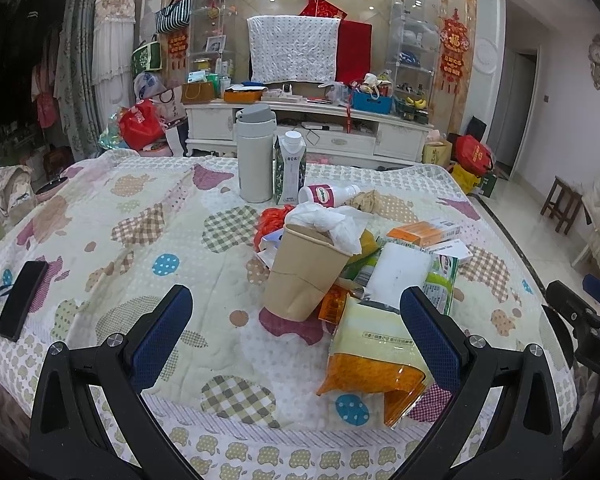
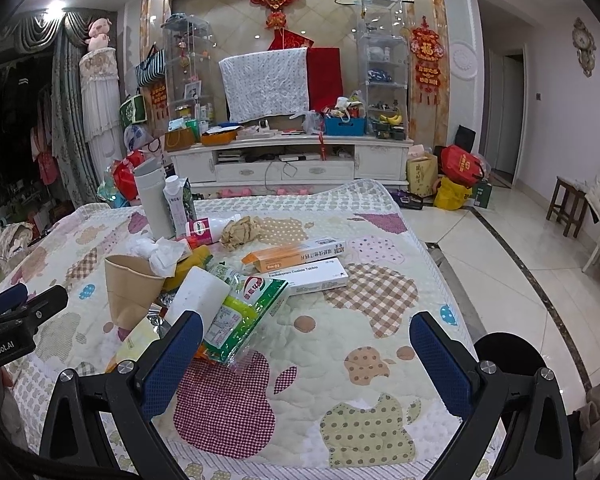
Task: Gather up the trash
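The trash pile [image 1: 352, 264] is lying mid-bed on the quilt [image 1: 140, 248], a paper cup [image 1: 304, 276] hiding the wrappers behind it. Both the left gripper [image 1: 296, 332] and right gripper [image 2: 306, 356] are hovering with fingers apart, holding nothing, and their bases are running off the frame.

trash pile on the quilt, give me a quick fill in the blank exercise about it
1. The brown paper cup has crumpled white ____ stuffed in its mouth.
2. The small pink-labelled bottle is lying on its ____.
3. The black phone lies ____ from the pile.
4. Both the left claw and the right claw are ____.

Missing words: tissue; side; apart; open
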`<state>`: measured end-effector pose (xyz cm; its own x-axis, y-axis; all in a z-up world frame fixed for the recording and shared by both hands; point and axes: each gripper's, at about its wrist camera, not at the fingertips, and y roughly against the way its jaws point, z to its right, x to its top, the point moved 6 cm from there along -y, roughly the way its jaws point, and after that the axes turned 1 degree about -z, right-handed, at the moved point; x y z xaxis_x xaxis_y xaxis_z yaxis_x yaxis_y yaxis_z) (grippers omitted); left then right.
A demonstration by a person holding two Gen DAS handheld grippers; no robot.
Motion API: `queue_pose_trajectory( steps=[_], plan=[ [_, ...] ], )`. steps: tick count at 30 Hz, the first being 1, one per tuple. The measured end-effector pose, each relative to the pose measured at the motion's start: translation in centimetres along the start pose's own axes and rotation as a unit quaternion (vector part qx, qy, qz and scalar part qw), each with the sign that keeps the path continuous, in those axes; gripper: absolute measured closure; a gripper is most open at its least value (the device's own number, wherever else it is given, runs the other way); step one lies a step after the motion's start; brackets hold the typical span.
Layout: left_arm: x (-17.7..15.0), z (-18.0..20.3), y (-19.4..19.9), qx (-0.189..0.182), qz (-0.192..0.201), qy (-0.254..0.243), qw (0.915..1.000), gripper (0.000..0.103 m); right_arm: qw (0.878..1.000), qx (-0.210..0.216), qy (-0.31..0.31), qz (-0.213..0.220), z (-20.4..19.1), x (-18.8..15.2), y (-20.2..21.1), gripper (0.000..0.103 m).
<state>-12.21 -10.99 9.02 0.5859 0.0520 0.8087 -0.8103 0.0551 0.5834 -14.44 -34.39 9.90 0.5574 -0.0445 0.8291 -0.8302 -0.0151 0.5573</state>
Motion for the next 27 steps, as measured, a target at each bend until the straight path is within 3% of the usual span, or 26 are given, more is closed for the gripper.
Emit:
queue_pose_trajectory(
  steps=[17,24,27],
  plan=[
    [-0.8,-2.2,-1.3,-0.004,-0.023,0.021,0.9995,0.0,1.0,-0.003,0.006,-0.016,0.1,-0.4,-1.1,0.0],
    [-2.4,-5.1,-2.3,0.01,-0.049,0.017,0.9986,0.0,0.997,0.023,0.001,-0.075,0.0,-1.7,-2.7,0.0],
    [-2.9,-5.5,-2.4,-0.002,-0.061,0.014,0.998,0.0,0.995,0.054,-0.008,-0.089,-0.5,-2.3,-3.2,0.0]
  ],
)
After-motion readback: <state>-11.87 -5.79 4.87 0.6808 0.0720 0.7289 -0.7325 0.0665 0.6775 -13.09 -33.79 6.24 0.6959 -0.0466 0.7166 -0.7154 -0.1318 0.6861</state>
